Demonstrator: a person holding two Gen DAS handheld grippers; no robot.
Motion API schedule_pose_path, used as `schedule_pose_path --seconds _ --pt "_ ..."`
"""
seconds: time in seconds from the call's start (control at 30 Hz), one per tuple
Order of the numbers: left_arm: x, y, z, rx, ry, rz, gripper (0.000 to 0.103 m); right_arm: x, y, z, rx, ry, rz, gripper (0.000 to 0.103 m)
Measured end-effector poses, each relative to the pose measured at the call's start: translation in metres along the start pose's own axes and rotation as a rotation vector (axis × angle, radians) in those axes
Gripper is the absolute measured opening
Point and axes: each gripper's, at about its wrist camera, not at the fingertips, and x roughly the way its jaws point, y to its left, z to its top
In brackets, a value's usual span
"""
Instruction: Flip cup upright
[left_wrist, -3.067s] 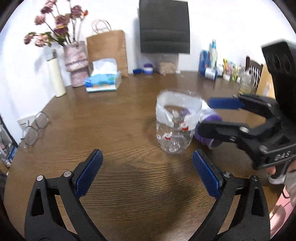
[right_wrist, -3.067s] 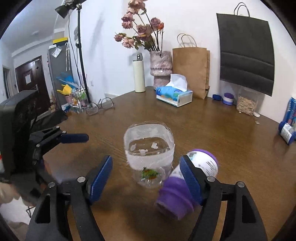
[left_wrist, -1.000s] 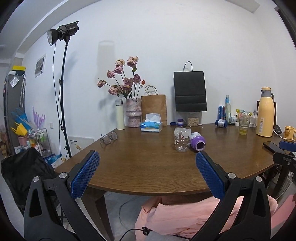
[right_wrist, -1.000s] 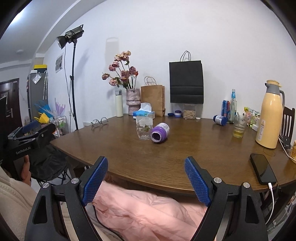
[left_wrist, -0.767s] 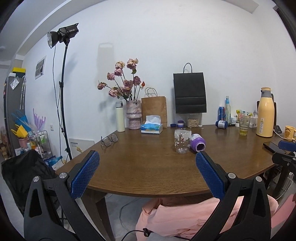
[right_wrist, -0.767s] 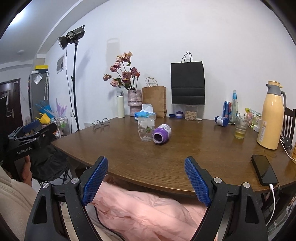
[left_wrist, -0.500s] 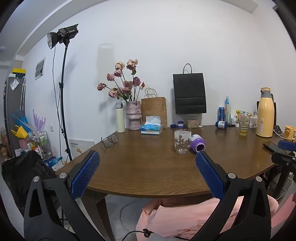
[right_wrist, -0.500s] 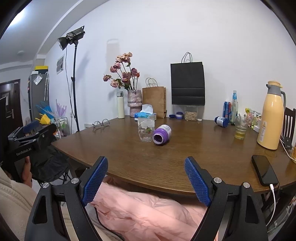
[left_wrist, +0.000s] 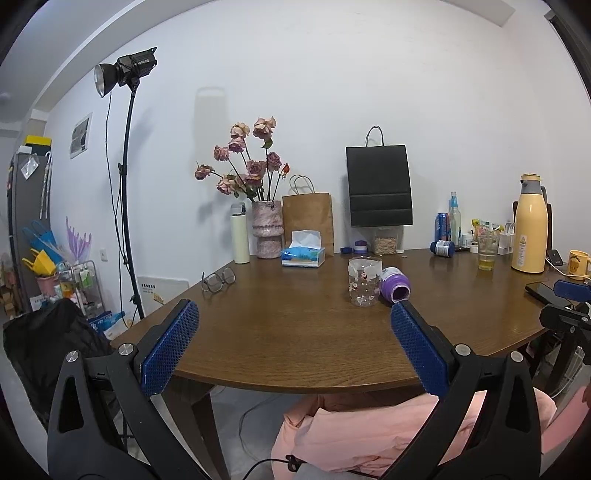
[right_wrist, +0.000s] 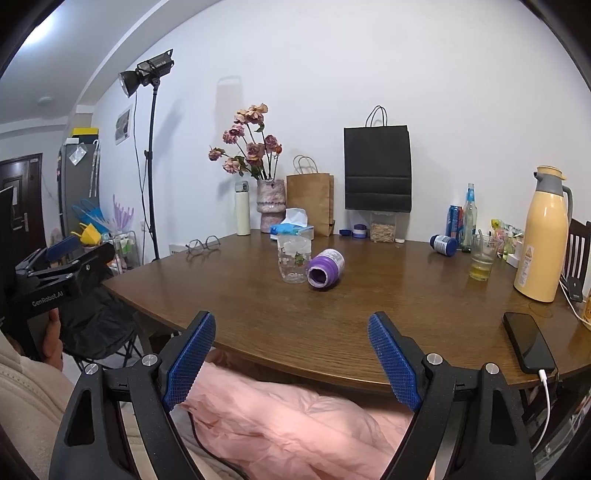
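So the cup is the clear one with little printed decorations, standing upright mid-tabletop, open end up as far as I can tell. I'd say the flip is basically done. Right beside it on the right, touching or nearly so, a purple jar lies on its side, mouth facing the near edge. Can't tell if they actually touch.

Both tools sit well back from the tabletop edge, over the person's pink clothing, nowhere near the cup. The left tool has its blue pads spread wide with nothing between them, and the right tool is the same, jaws gaping and empty. My guess is they're parked there because nothing needs holding: the cup stands by itself.

Views differ a bit. The right view looks straight into the jar's dark mouth and catches a phone on a cable near the right edge, plus the left tool off at the far left. In the left view the cup sits further away, and the right tool's tip peeks in at the right edge. Both show the flowers and bags along the far wall.
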Motion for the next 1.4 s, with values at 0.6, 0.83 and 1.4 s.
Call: schedule_pose_path --seconds 0.6,0.83,1.4 --pt "-0.0006 0.0003 -0.001 0.0 0.006 -0.003 0.103 -0.0051 0.0008 -0.0017 -0.004 -0.007 0.002 0.089" --pt "0.0001 0.0003 -0.0013 -0.001 0.006 -0.001 0.103 -0.0046 -0.0014 -0.0004 -0.003 -0.002 0.009 0.089" --pt "0.0013 0.0003 -0.0048 -0.001 0.006 0.002 0.103 -0.003 -0.0004 0.0011 -0.002 0.003 0.011 0.089"
